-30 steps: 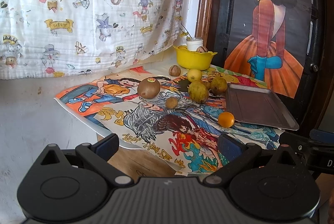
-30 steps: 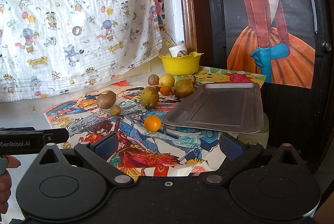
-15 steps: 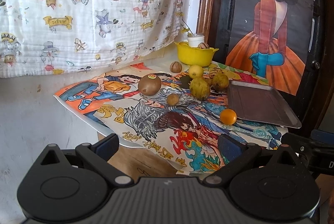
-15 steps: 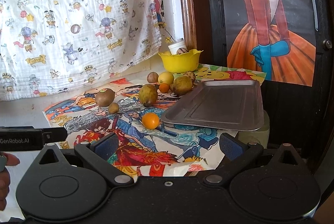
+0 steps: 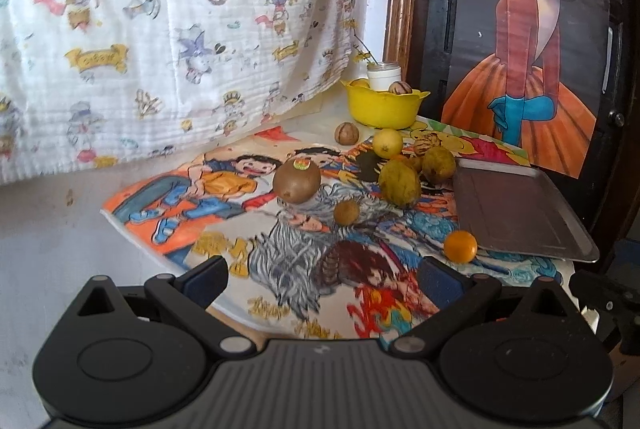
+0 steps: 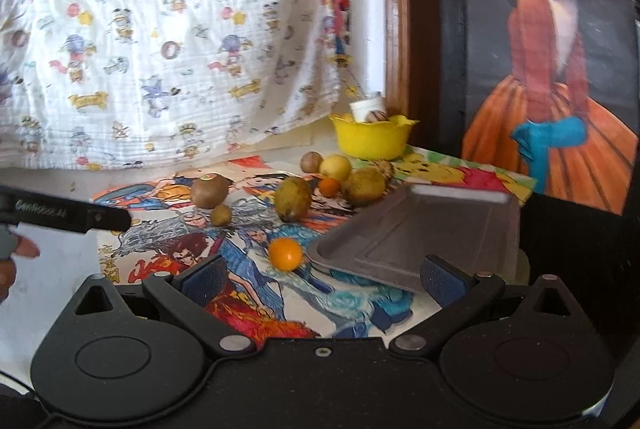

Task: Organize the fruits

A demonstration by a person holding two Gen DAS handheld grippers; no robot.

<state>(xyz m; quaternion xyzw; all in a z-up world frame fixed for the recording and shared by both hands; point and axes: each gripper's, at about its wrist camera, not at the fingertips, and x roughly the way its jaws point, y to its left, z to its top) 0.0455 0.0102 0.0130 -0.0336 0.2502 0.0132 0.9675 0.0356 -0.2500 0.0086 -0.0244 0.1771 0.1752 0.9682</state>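
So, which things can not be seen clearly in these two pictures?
- Yellow bowl contents: both views, the rim hides all but a nut and a white jar.
- Dark fruit: left view, half hidden behind the green fruit.
- Tray near corner: right view, blurred.

A pale table (image 5: 48, 237) carries a cartoon-printed sheet (image 5: 224, 197) (fruit scattered on it) and a yellow bowl (image 5: 380, 107).

The left gripper (image 6: 64, 215) faintly reads "GenRobot.AI".
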